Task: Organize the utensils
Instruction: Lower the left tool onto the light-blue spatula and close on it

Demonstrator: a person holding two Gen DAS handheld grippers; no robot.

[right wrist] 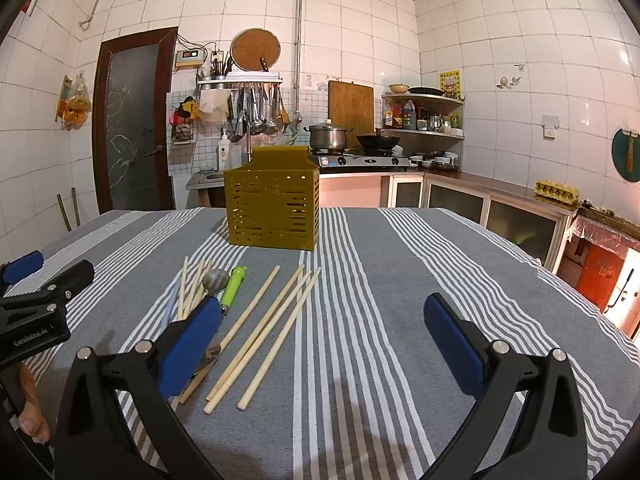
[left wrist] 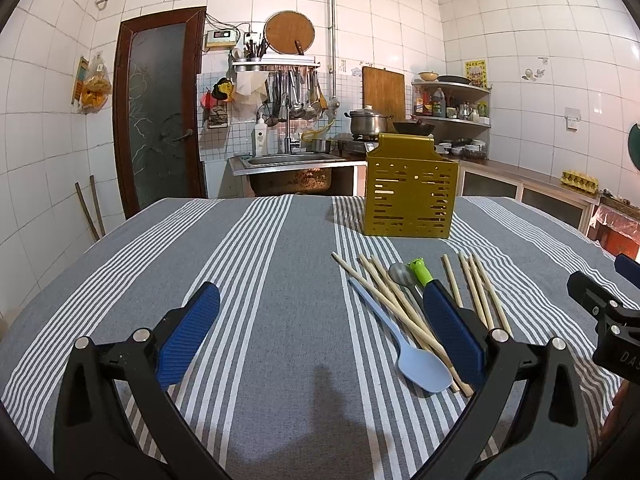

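Observation:
A yellow slotted utensil holder (left wrist: 410, 196) stands upright at the far side of the striped table; it also shows in the right wrist view (right wrist: 273, 208). In front of it lie several wooden chopsticks (left wrist: 400, 312), a light blue spoon (left wrist: 420, 364), a metal spoon (left wrist: 400, 274) and a green-handled utensil (left wrist: 422, 274). The right wrist view shows the chopsticks (right wrist: 276, 332), metal spoon (right wrist: 216, 279) and green handle (right wrist: 234, 286). My left gripper (left wrist: 322, 308) is open and empty, left of the pile. My right gripper (right wrist: 324, 332) is open and empty, right of the pile.
The table wears a grey and white striped cloth (left wrist: 280, 280). Behind it are a sink (left wrist: 292, 160), a stove with pots (right wrist: 360, 152), corner shelves (right wrist: 424, 116) and counters along the right wall (right wrist: 520, 204). The other gripper shows at each view's edge (right wrist: 36, 312).

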